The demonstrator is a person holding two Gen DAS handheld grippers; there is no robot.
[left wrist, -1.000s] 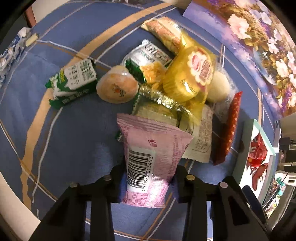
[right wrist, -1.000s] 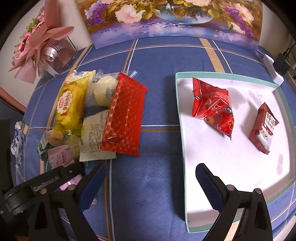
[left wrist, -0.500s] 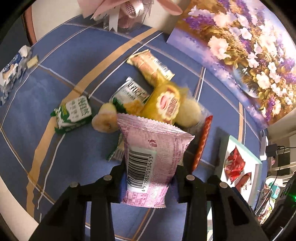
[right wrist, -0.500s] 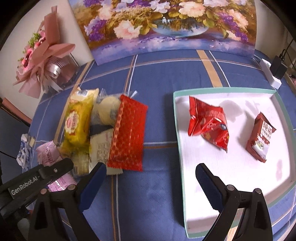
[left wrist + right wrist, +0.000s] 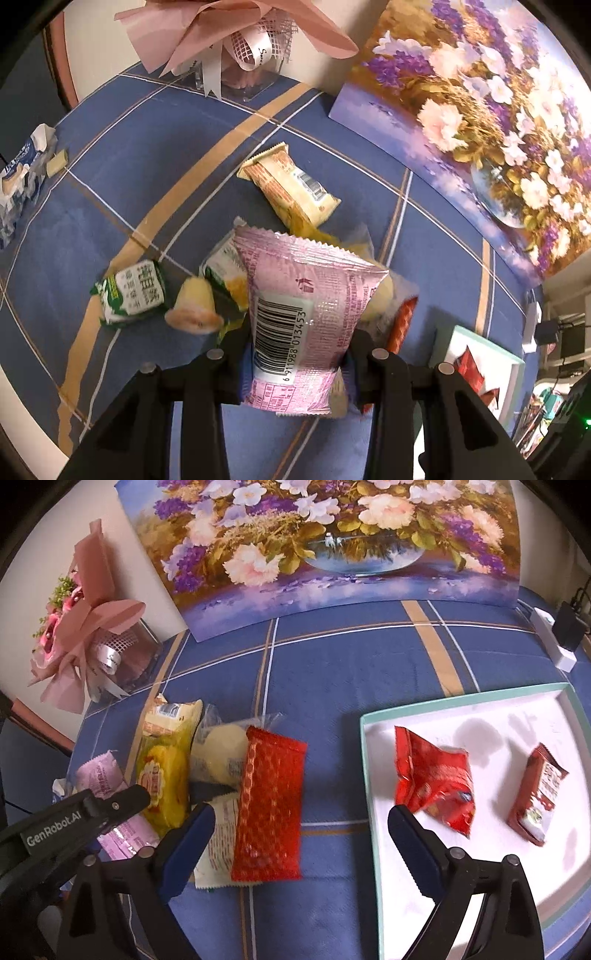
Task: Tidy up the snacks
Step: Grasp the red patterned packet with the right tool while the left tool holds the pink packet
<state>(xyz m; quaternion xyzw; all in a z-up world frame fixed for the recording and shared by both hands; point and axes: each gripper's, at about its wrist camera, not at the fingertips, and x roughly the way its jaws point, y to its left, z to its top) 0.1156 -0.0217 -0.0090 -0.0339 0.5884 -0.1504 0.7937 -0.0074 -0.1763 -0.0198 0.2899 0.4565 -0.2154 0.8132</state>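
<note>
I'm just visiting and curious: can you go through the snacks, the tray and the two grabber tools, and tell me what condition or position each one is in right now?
Left gripper: shut on the pink packet.
Pink packet: sealed, gripped near its lower end.
Right gripper: jaws closing, nothing between them.
Long red packet: flat on the cloth, at the pile's edge.
Tray: holds two red packets.
Crumpled red packet: lying in the tray.

The left gripper (image 5: 295, 363) has lifted the pink packet (image 5: 306, 317) clear of the pile beneath it; the right gripper's (image 5: 301, 829) jaws are closing slightly on nothing.
</note>
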